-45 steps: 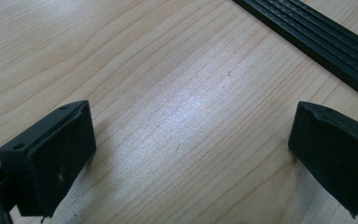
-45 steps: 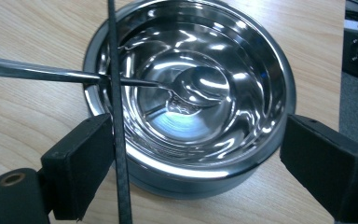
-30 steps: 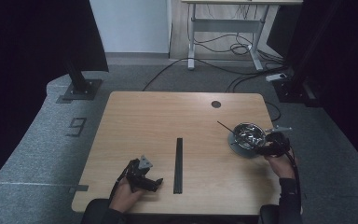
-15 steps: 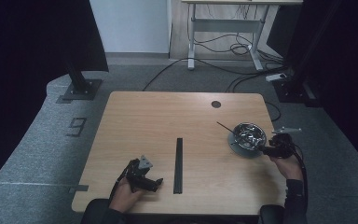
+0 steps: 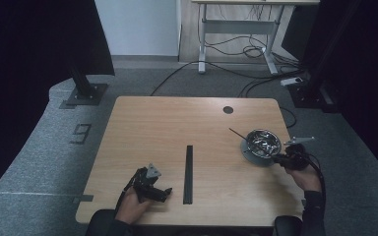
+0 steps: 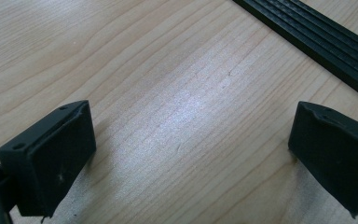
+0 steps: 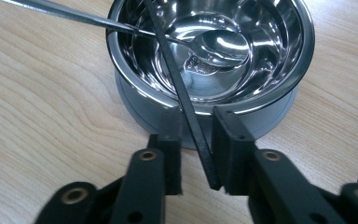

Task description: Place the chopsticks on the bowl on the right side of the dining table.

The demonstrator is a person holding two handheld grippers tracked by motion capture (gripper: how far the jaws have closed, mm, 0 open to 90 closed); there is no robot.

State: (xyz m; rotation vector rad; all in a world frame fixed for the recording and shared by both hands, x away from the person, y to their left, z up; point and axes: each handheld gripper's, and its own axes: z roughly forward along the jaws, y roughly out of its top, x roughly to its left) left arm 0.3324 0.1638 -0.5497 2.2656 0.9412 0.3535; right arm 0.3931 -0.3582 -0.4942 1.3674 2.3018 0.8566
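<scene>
One sign can be read: a grey figure (image 5: 81, 133) on the carpet (image 5: 44, 162) left of the table (image 5: 177, 123), seen in the high view. It reads as a 9, or a 6 from the other side. The bowl (image 7: 209, 51) and spoon (image 7: 219, 46) carry no readable marks.

The light wooden surface (image 5: 177, 128) carries one round, shiny stainless-steel bowl (image 7: 279, 112), and that bowl contains one polished metal spoon (image 7: 214, 44) and one thin, flat black stick (image 7: 177, 88) that leans out over the rim. One long black ribbed strip (image 5: 189, 174) lies flat on the surface, and one round dark hole (image 5: 228, 109) is set into it near the far edge. Two black hand-held grippers are present, one left gripper (image 5: 150, 184) and one right gripper (image 5: 288, 160), each with two jaws.
</scene>
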